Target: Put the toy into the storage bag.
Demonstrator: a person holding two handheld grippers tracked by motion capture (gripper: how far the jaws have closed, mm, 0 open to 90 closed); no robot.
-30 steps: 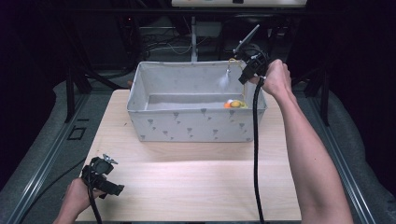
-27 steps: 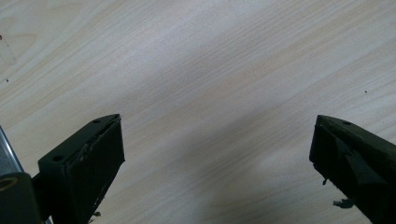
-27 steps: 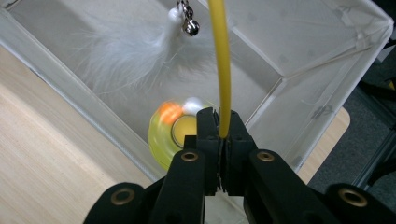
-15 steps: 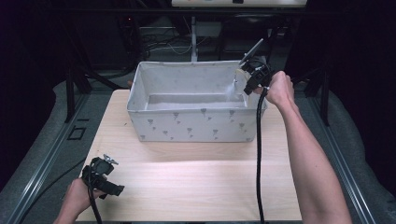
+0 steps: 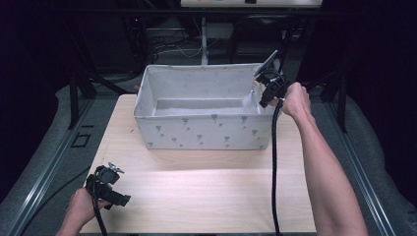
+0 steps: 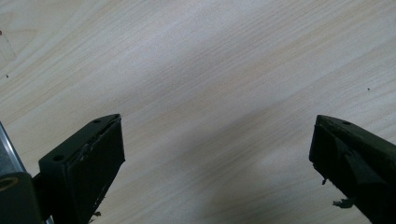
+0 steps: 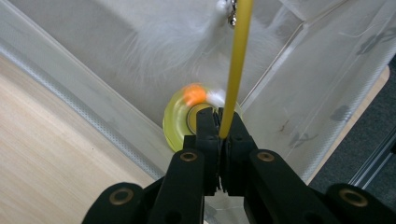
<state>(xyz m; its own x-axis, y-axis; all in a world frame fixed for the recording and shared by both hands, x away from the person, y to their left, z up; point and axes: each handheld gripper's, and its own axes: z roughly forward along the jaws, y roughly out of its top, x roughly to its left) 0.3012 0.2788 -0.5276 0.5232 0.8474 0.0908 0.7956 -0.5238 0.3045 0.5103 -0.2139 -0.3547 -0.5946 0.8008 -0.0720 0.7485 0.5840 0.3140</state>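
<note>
The wooden table (image 5: 206,191) occupies the centre and lower part of the high view. A grey fabric bin (image 5: 206,132) with a small printed pattern stands on the table's far half, in the upper centre of the frame.

The right gripper (image 5: 268,93) is at the bin's right end, upper right of centre, held by the right hand (image 5: 295,98); its cable (image 5: 274,167) hangs down toward the bottom edge. In the right gripper view, the jaws are closed on a thin yellow rod (image 7: 236,60), which runs from the frame's centre up to the top edge. Below the jaws, a yellow ring-shaped toy (image 7: 180,123) with an orange ball (image 7: 194,93) lies inside the bin at its corner. White feathers (image 7: 173,37) with a small metal clip hang beside the rod at the upper centre.

The left gripper (image 5: 110,189) is at the lower left of the high view, held by the left hand (image 5: 81,209) above the table's near corner. In the left gripper view, its jaws stand wide apart over bare wood, with nothing between them.
</note>
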